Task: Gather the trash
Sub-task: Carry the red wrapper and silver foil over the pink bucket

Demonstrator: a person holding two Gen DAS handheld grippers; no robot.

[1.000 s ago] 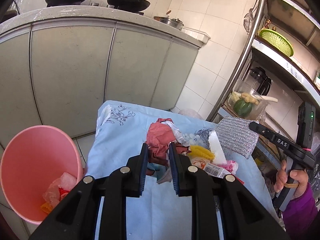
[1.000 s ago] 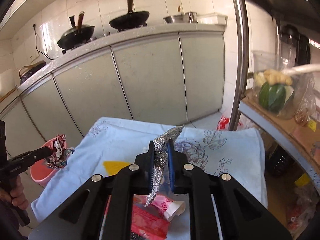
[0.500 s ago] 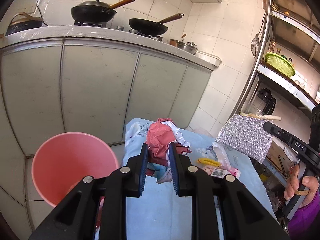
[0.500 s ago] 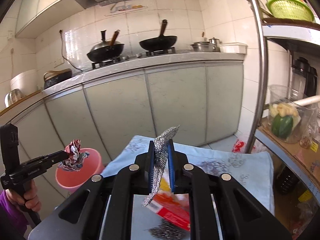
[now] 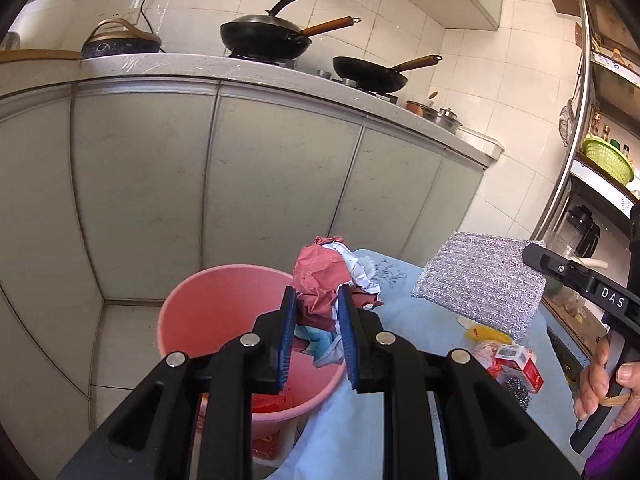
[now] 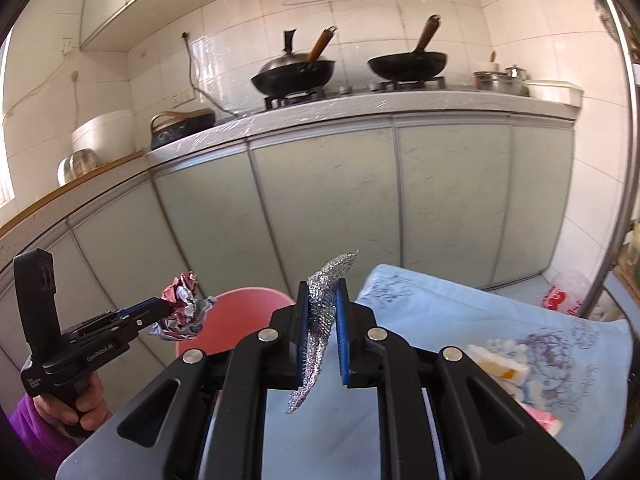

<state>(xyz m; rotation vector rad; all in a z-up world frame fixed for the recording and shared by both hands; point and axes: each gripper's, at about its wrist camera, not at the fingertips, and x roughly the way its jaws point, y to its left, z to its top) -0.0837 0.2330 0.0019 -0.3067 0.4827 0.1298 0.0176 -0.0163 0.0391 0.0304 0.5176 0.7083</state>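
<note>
Carrying trash toward pink bin (image 5: 224, 312): left gripper (image 5: 316, 320) pinching crumpled red-and-white wrapper (image 5: 320, 276) above bin rim; right gripper (image 6: 322, 320) clamped on silver scouring cloth (image 6: 320, 320) over blue-clothed table (image 6: 460, 320). Risk, if released early: wrapper catching rim, dropping to floor. Left view alone showing bin contents and leftover cigarette pack (image 5: 518, 364); right view alone showing cloth edge-on.

The pink bin's (image 5: 224, 312) mouth lies open at near left, hemmed by cabinet doors (image 5: 280, 184) behind and the cloth-covered counter (image 5: 420, 320) to its right.
</note>
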